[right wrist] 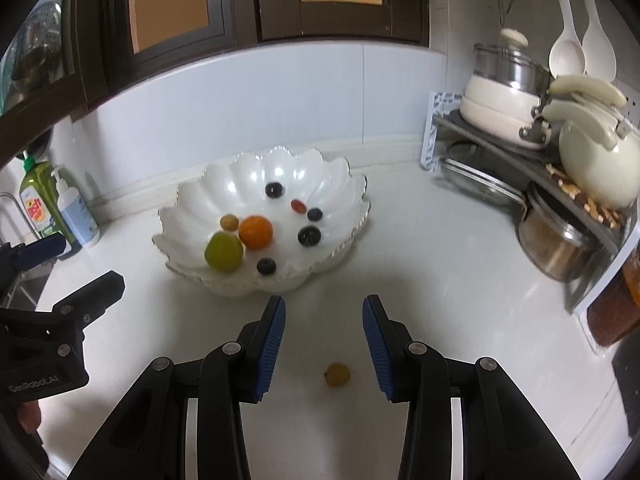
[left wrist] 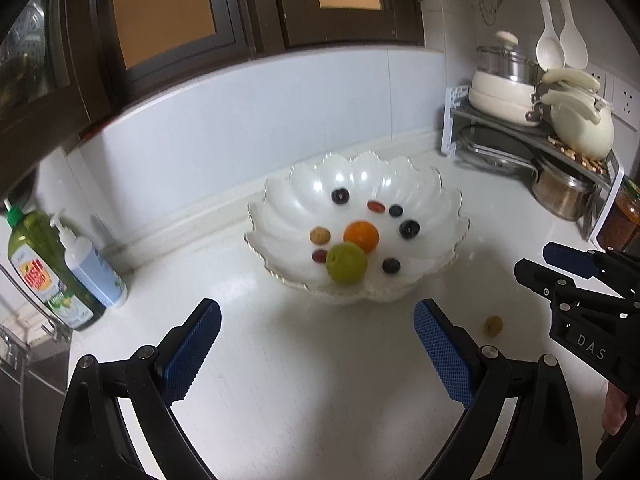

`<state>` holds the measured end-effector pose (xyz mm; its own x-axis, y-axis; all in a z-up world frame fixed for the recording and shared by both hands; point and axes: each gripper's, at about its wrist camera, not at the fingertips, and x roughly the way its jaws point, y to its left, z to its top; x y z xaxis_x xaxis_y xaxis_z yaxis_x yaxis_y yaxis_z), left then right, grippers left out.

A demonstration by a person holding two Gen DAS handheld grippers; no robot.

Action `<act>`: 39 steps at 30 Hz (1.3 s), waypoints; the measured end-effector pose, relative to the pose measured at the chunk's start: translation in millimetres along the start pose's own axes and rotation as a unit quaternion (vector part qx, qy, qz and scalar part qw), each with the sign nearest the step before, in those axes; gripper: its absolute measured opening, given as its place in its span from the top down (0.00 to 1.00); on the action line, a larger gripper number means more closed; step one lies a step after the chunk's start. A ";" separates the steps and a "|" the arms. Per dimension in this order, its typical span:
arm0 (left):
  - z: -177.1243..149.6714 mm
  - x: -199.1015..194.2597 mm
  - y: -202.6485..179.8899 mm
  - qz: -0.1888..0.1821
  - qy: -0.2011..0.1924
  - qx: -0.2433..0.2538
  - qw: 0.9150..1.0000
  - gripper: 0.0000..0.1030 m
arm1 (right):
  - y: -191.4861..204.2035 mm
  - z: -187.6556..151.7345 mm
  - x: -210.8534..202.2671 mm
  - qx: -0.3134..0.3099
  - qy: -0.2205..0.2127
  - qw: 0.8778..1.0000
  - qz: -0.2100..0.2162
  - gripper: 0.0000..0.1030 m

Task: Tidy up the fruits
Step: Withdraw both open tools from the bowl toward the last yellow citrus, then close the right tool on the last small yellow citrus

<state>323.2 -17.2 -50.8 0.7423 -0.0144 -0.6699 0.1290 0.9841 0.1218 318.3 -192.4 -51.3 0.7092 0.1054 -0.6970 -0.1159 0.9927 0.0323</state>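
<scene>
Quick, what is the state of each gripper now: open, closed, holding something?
Left gripper: open, holding nothing.
Right gripper: open, holding nothing; a small yellow fruit lies on the counter between its fingers.

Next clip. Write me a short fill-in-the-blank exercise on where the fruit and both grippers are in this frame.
1. The orange lies in the white ____.
2. One small yellowish fruit lies outside it, on the ____.
3. The right gripper has its jaws ____ above that fruit.
4. The left gripper holds ____.

Missing words: bowl; counter; open; nothing
</scene>
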 end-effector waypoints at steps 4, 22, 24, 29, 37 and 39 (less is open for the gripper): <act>-8.7 6.5 -3.0 -0.002 0.019 -0.003 1.000 0.04 | -0.8 -9.0 8.7 0.000 0.021 1.000 0.003 0.60; -32.2 46.7 -17.5 -0.026 0.095 -0.002 0.995 0.04 | -12.1 -37.0 50.2 0.015 0.094 0.995 0.011 0.60; -33.5 50.3 -18.5 -0.026 0.101 -0.003 0.995 0.04 | -12.9 -38.0 54.1 0.018 0.100 0.995 0.011 0.60; -36.4 58.5 -20.4 -0.028 0.115 -0.005 0.993 0.04 | -15.9 -41.7 63.9 0.021 0.112 0.993 0.015 0.60; -39.0 68.0 -22.9 -0.027 0.126 -0.002 0.992 0.04 | -17.2 -45.1 77.0 0.021 0.125 0.992 0.014 0.61; -39.3 69.6 -22.9 -0.028 0.127 -0.002 0.991 0.04 | -17.2 -45.3 78.0 0.019 0.125 0.992 0.014 0.64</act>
<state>346.1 -33.8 -129.0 0.5441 -0.0240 -0.8387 0.1616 0.9839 0.0767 344.1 -203.9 -138.7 0.5107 0.1191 -0.8515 -0.1026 0.9917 0.0772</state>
